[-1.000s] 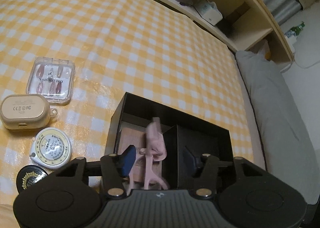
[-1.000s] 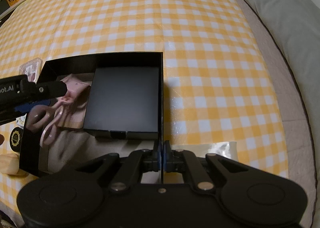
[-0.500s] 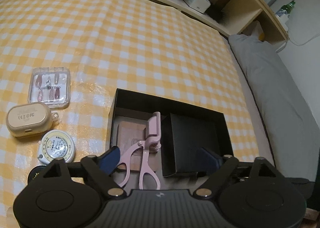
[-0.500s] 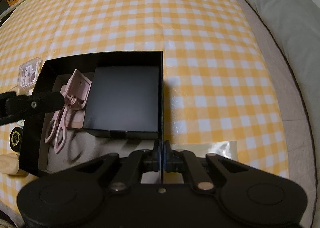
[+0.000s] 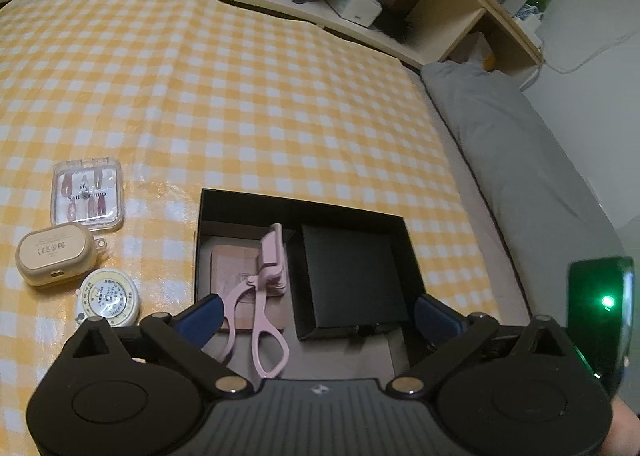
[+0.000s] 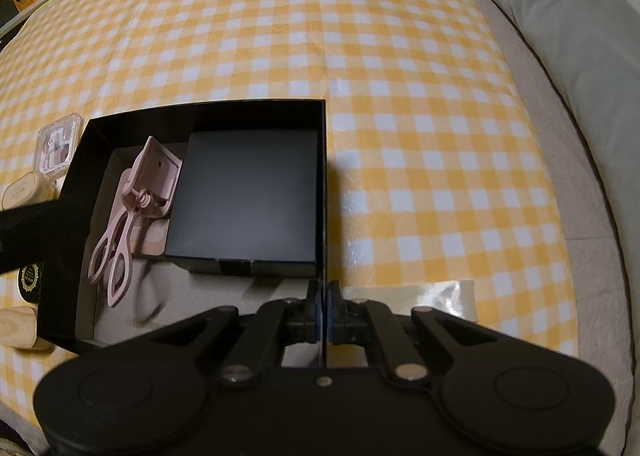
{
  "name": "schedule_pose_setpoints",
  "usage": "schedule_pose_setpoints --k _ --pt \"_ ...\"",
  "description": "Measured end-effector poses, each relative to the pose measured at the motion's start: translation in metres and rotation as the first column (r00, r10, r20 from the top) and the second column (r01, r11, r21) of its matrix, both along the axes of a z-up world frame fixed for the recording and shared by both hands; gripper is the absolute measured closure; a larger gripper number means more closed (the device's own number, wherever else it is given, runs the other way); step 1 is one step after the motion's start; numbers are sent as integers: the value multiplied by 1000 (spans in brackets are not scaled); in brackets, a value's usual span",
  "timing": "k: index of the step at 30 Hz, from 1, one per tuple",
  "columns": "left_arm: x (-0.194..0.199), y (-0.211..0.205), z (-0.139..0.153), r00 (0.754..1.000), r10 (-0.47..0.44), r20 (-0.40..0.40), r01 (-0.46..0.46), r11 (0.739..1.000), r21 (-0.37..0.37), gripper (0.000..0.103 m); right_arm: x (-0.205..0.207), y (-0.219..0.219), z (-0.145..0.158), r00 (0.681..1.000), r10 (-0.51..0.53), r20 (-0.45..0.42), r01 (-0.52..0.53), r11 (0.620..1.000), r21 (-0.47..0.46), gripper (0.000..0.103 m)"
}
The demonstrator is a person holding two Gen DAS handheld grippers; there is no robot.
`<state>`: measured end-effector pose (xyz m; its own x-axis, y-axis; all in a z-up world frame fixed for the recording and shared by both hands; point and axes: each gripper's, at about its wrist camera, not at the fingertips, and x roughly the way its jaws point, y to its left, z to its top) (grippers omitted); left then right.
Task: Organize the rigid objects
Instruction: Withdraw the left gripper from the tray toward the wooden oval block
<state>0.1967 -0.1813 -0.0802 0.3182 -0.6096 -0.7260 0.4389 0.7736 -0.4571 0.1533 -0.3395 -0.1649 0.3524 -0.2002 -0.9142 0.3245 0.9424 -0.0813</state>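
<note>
Right claw [image 6: 323, 310] pinched shut on the near right wall of the black box [image 6: 322, 175]; left claw [image 5: 316, 314] spread wide, holding nothing, poised over the box's near edge. Inside the box: pink eyelash curler [image 5: 266, 288] lying on a brownish pad [image 5: 230, 268], handles toward the near side, just left of a smaller black box [image 5: 352, 280]. Left of the box, on the yellow checked cloth [image 5: 240, 95]: press-on nail case [image 5: 86, 193], beige earbud case [image 5: 54, 254], round tape measure [image 5: 108, 298]. Grey pillow [image 5: 520, 159] at right.
</note>
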Motion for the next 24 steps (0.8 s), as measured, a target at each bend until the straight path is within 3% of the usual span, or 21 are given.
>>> schedule_pose_setpoints --k 14,24 --pt "-27 25 44 988 -77 133 63 992 107 0 1 0 -3 1000 1 -1 -1 1000 0 100" --pt "-31 48 64 963 -63 263 17 984 175 0 1 1 -4 1000 1 -2 -1 1000 -1 100"
